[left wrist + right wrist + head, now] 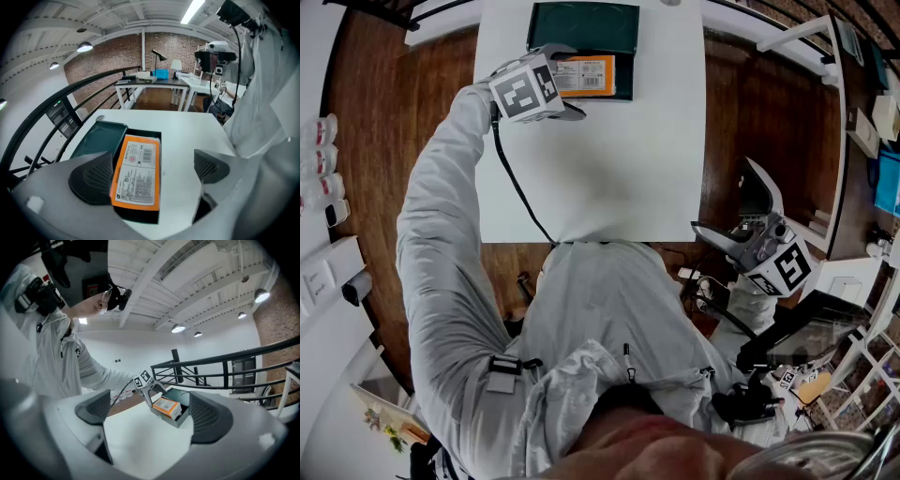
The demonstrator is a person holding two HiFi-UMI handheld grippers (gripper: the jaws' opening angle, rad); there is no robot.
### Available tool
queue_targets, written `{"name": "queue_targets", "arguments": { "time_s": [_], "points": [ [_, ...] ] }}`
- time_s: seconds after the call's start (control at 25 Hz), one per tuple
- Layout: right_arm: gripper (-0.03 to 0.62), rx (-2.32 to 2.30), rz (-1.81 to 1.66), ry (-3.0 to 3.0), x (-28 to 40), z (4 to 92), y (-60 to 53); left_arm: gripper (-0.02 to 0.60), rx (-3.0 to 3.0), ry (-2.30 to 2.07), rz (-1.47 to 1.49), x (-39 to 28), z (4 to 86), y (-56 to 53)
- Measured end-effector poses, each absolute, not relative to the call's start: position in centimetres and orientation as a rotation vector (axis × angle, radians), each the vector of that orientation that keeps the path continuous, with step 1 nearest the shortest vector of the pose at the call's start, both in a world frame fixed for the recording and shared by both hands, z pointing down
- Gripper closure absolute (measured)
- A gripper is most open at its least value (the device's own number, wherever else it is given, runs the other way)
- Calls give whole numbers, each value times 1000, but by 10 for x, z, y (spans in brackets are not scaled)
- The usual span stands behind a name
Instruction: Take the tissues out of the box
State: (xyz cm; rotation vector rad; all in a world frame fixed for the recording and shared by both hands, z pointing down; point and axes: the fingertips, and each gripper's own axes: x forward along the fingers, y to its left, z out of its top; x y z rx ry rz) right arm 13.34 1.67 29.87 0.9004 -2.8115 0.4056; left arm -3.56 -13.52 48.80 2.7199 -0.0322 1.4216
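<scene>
An orange tissue pack (586,75) lies in a dark green box (625,82) whose lid (581,26) is folded back, at the far edge of the white table (609,187). My left gripper (572,82) hovers at the box's left side, open wide. In the left gripper view the pack (136,173) sits between the jaws of the left gripper (152,171); the left pad is at its edge and the right pad stands well clear. My right gripper (736,216) hangs off the table's right edge, open and holding nothing. The right gripper view shows the box (182,422) and pack (166,406) far ahead of the right gripper (150,411).
Wooden floor surrounds the table. Several small bottles (319,141) stand on a white shelf at the left. A black railing (70,93) and other desks (150,82) lie beyond the table. Equipment and shelving crowd the lower right (825,356).
</scene>
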Motion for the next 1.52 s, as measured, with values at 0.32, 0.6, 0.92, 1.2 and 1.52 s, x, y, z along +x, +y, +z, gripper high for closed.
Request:
{"name": "queue_targets", "arguments": {
  "time_s": [0.32,0.6,0.92,1.2,1.52],
  "points": [
    [72,979,499,-2794,161,311,17,90,2653,-47,1630,-34,542,-174],
    [72,971,540,-2798,165,316,15,169,2620,-21,1727,-37,556,-176],
    [72,961,577,-2812,164,320,12,221,2625,-16,1846,-38,559,-179],
    [72,987,587,-2840,164,313,15,243,2730,-120,1792,-50,520,-180],
    [72,921,578,-2864,156,313,23,247,2844,-56,1689,-52,393,-92]
  ]
}}
